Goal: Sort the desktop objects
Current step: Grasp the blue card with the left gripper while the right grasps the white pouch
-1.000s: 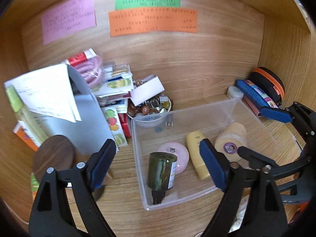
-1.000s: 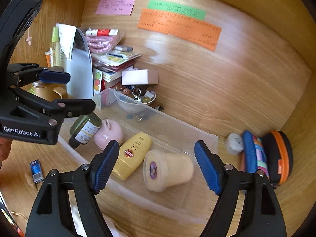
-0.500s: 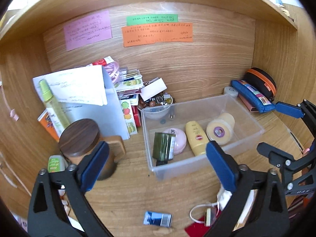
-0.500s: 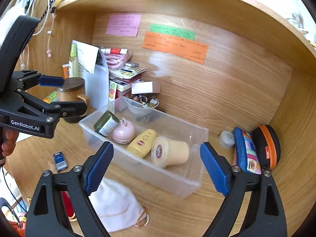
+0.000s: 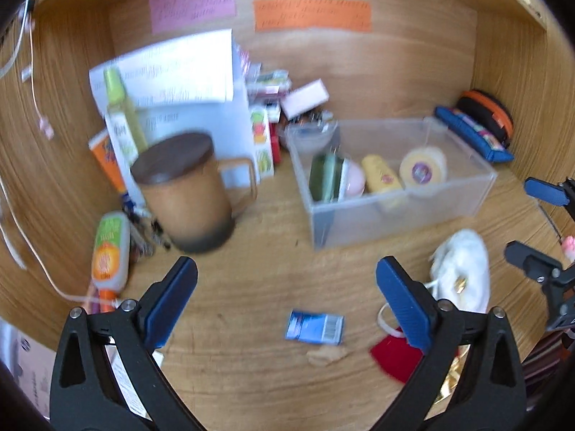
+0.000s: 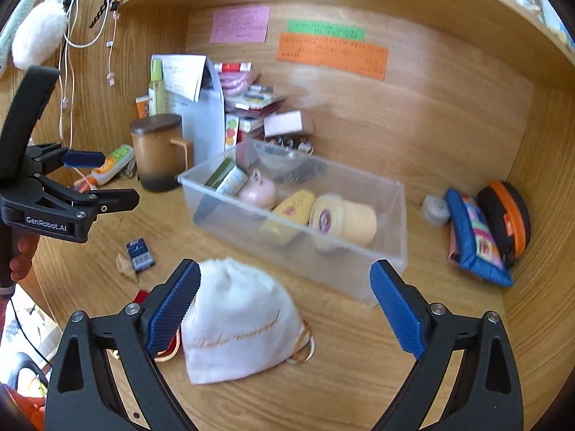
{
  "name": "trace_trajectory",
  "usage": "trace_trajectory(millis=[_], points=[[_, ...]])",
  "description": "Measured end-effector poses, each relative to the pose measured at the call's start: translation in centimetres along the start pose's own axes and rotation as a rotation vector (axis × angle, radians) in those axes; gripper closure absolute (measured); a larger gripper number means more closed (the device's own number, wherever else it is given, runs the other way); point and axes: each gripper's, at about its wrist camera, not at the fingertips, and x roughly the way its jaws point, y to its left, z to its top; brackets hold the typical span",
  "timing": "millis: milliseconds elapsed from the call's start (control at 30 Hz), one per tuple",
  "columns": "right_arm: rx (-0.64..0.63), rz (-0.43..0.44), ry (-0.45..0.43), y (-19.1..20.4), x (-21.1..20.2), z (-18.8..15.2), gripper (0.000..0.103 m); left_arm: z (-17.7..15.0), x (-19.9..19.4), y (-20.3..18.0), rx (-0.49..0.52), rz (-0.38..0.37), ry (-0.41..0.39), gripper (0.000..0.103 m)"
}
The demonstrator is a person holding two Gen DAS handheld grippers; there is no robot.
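Left wrist view first: left gripper (image 5: 285, 296) has its fingers spread as wide as they go, nothing between them, just bare worktop (image 5: 258, 258) and a small blue packet (image 5: 315, 327) lying below. Decent open room there. Clear bin (image 5: 391, 212) sits toward the back right of the worktop, with a green bottle (image 5: 325, 176), pink jar (image 5: 354, 183), yellow tube (image 5: 381, 179) and cream jar (image 5: 424, 169) inside. Lidded brown mug (image 5: 187, 192) stands at back left, well apart from the bin. A second ago the fingers hung right over the bin; now the bin is farther off and the mug's whole side shows.

Right wrist view: right gripper (image 6: 284, 305) fingers are opening, gripping nothing, with a white drawstring pouch (image 6: 239, 327) on the worktop beneath them near the front edge. That pouch wasn't visible a second ago. Only this view shows the striped pencil case (image 6: 474, 237) clearly, plus cables hanging on the left wall.
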Motion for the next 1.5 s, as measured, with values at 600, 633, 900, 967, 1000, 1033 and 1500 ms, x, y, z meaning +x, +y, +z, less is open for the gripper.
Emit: trace_trajectory(millis=[600,633,900,967,1000,1033,1500], points=[[0.025,0.067,0.124,1.0,2.6,-3.5,0.008,-4.5,5.2,0.3,0.013,-0.038,0.184,0.002],[0.021,0.067,0.131,1.0,2.8,-3.6,0.008,-4.6,5.3,0.2,0.021,-0.034,0.189,0.002],[0.004,0.135,0.178,1.3,4.5,-3.8,0.007,-4.5,5.6,-0.8,0.058,-0.039,0.202,0.002],[-0.012,0.144,0.194,1.7,5.2,-3.7,0.004,-4.4,5.7,-0.7,0.048,-0.043,0.207,0.002],[-0.019,0.148,0.204,1.8,5.5,-3.6,0.002,-4.4,5.7,-0.6,0.045,-0.046,0.209,0.002],[-0.028,0.153,0.213,2.0,5.9,-3.5,0.002,-4.4,5.7,-0.6,0.043,-0.052,0.209,0.004],[-0.101,0.188,0.173,3.1,5.9,-3.4,0.028,-4.4,5.2,-0.7,0.049,-0.12,0.189,0.034]])
